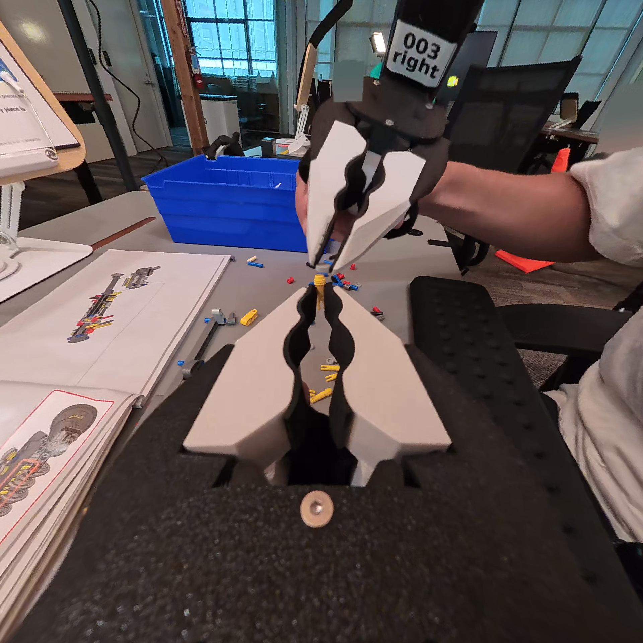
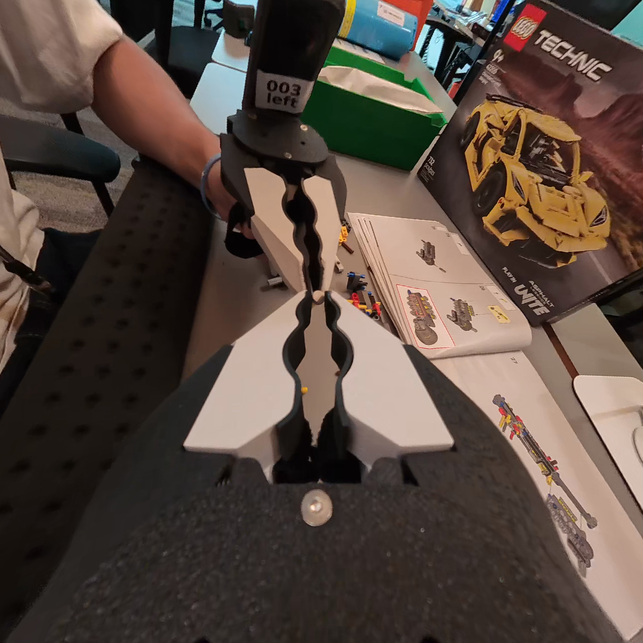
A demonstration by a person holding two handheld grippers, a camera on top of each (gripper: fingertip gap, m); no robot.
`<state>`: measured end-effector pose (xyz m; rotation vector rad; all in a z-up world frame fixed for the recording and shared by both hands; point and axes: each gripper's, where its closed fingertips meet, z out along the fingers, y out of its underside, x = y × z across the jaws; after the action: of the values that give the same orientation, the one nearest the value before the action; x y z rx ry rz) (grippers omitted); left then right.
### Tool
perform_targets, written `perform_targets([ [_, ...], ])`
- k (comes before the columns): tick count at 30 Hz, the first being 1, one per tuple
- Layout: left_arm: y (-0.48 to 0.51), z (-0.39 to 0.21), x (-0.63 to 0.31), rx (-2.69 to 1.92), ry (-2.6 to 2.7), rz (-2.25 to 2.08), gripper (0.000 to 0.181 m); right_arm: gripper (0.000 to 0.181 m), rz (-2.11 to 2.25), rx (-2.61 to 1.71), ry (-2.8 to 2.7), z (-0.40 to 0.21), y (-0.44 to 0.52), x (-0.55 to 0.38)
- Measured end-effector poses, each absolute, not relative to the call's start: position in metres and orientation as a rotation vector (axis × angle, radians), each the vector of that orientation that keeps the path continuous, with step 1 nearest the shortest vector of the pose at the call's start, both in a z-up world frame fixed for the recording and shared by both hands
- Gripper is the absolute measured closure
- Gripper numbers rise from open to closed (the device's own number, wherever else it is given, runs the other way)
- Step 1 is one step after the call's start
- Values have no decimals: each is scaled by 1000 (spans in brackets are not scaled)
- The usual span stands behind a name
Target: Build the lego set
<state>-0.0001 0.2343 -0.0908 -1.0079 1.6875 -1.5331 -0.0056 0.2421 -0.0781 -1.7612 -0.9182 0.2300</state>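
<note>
Left gripper [image 1: 319,290] jaws clamped on yellow pin [image 1: 319,283]; right gripper [image 1: 322,266] jaws pinch small grey piece [image 1: 323,267] just above pin tip.

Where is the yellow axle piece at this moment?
In the left wrist view the yellow axle piece stands upright at centre, pinched at the left gripper's tips, just below the right gripper, with the blue bin behind.

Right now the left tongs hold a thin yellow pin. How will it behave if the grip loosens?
The yellow pin is thin and probably very light, so it may slip out easily. It looks round, so it would likely roll on the grey table. It seems stiff plastic, unlikely to bend.
</note>
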Motion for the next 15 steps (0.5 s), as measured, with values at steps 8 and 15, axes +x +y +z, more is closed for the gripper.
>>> perform_targets([
  [8, 234, -95, 0, -975, 1713, -1466, 177, 174, 231, -1803, -989, -83, 244, -8],
  [15, 233, -95, -1, -1017, 1719, -1528, 177, 174, 171, -1788, -1014, -85, 243, -8],
])
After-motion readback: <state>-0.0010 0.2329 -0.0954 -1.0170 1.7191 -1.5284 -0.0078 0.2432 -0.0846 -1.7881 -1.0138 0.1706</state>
